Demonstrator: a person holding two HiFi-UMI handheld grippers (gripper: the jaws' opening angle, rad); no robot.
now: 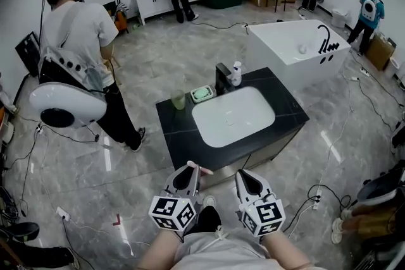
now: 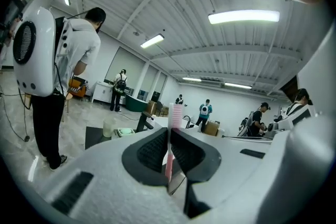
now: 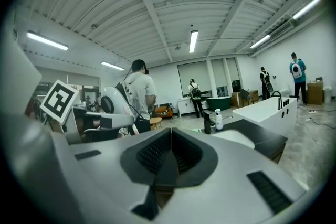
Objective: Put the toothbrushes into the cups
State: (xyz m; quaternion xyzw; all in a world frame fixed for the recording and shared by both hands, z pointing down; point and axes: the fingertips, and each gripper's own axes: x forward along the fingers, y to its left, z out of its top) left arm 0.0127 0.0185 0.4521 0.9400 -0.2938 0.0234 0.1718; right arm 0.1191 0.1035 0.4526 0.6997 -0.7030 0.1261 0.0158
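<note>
Left gripper [image 2: 169,139] clamps one pink toothbrush [image 2: 174,115], plain in its own view; the head view shows only the tip. Right gripper [image 3: 170,139] closed, empty. One cup [image 1: 178,100] ahead.

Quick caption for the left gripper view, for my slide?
Left gripper shut on a pink toothbrush, cup on the dark counter ahead.

Right hand-held gripper [image 3: 170,139] — jaws together, seemingly empty — black sink counter [image 3: 259,132] beyond
</note>
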